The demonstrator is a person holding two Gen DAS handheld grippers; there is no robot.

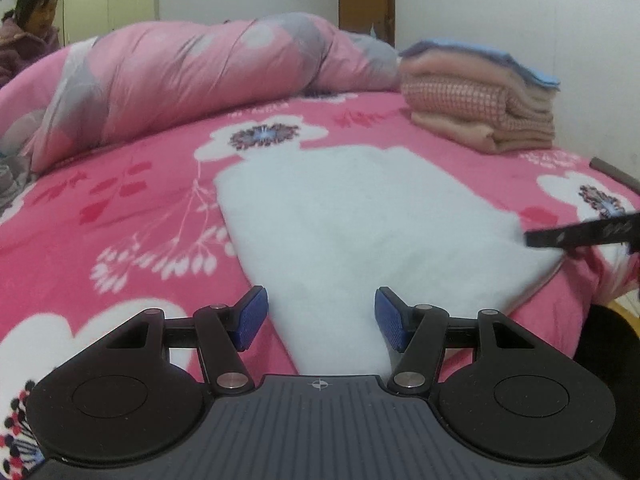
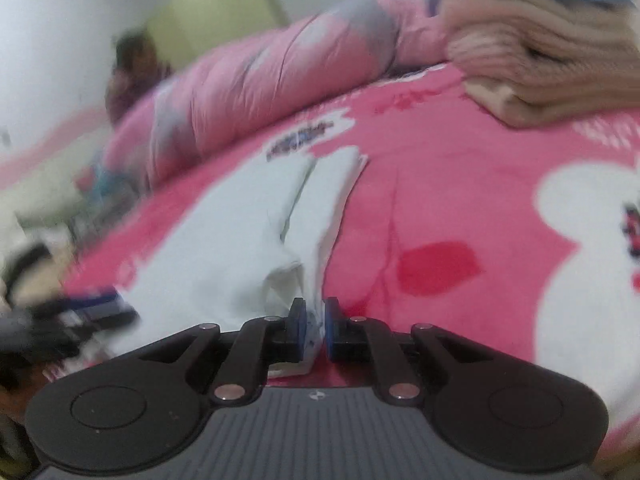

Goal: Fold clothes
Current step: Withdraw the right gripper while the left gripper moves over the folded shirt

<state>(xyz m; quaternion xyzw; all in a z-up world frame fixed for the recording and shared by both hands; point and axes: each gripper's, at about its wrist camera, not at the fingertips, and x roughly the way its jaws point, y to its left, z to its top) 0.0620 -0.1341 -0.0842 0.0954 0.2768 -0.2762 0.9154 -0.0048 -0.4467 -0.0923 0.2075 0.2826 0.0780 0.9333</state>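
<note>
Right tool (image 2: 315,326) clenched on white garment (image 2: 240,240) edge, left tool (image 1: 321,318) released; pull flat, keep edges aligned.

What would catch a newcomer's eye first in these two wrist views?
The bright pink flowered bedspread fills both views, with a white garment spread flat across its middle. The right gripper is shut on that garment's edge, while the left gripper hangs open over its near end. A stack of folded clothes sits behind on the right.

A pink floral bed (image 1: 152,208) is covered by a white garment (image 1: 360,216), folded stack (image 1: 480,108) and rolled quilt (image 1: 192,76).
</note>
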